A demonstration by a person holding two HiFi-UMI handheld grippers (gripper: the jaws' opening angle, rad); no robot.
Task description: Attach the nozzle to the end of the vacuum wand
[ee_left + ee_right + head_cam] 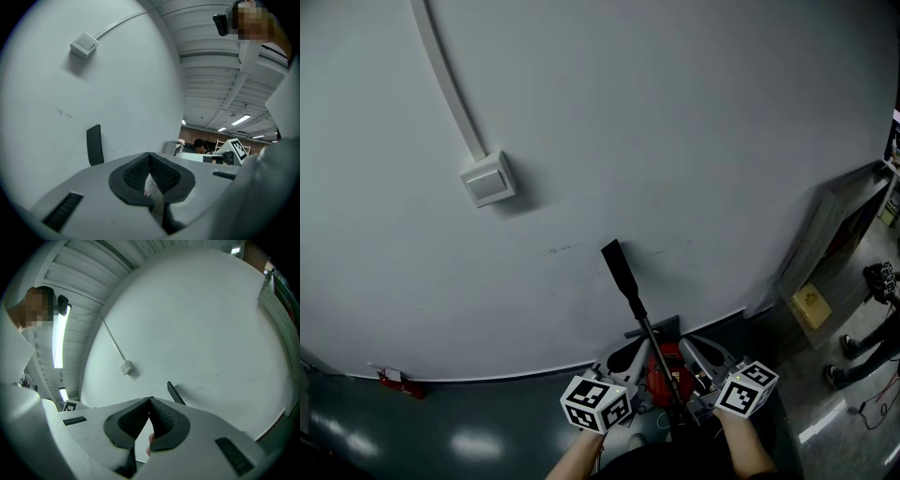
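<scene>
The dark vacuum wand (652,337) rises from a red vacuum body (666,375) toward the grey wall, with a flat black nozzle (619,264) at its far end. The nozzle (94,144) stands left of the jaws in the left gripper view, and the same nozzle (176,393) shows just right of the jaws in the right gripper view. My left gripper (626,356) and right gripper (705,354) flank the vacuum body at the bottom, each below its marker cube. Both have their jaw tips meeting, with nothing seen between the pads.
A white switch box (487,178) with a cable duct (445,84) is on the wall. At the right stand a grey shelf unit (825,234), a cardboard box (811,305) and a person's shoes (844,361). A small red item (394,381) lies at the wall's foot.
</scene>
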